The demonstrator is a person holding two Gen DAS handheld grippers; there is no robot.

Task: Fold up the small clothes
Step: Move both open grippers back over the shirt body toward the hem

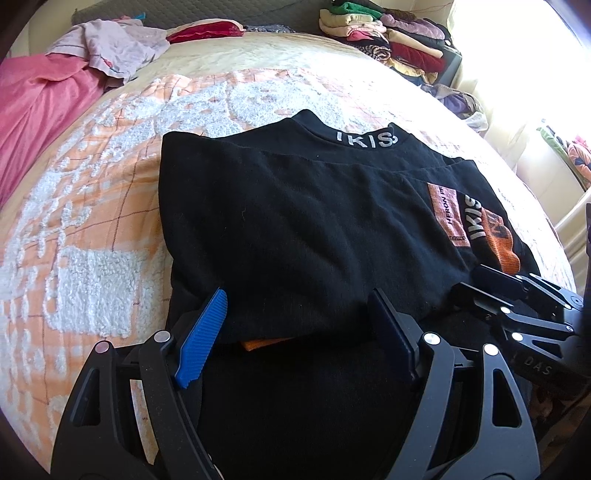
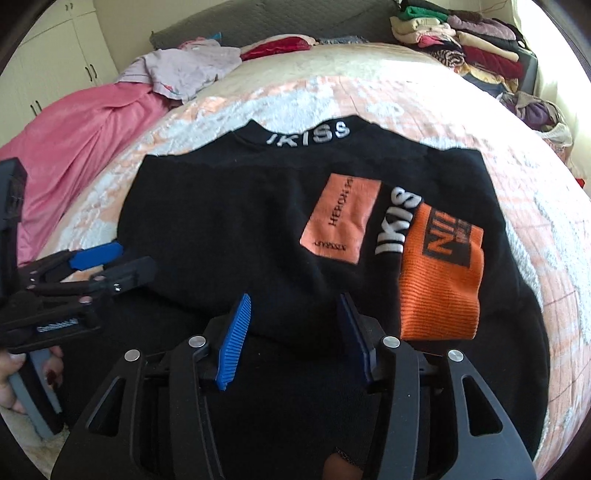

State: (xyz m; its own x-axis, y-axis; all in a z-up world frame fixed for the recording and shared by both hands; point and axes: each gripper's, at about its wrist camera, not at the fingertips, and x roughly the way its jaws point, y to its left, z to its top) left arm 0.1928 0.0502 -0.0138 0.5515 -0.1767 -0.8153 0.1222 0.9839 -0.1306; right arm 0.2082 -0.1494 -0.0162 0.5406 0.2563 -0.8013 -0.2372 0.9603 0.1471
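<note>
Bed (image 1: 258, 55) with cream cover; orange-and-white textured blanket (image 1: 92, 229) spread across its middle. Pink sheet (image 1: 40, 107) bunched at far left, pale lilac cloth (image 1: 110, 44) crumpled beside it. Dark red cushion (image 1: 207, 31) along the far edge. Stack of mixed coloured textiles (image 1: 391, 37) at far right. Cream cupboard doors (image 2: 55, 59) beyond the bed's left side.

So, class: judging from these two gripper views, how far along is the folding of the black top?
Done: the black top lies flat on the bedspread, sleeves folded in, orange cuff on top. In hand: nothing; left gripper and right gripper stand open at its near fold. Left: probably the final fold.
</note>
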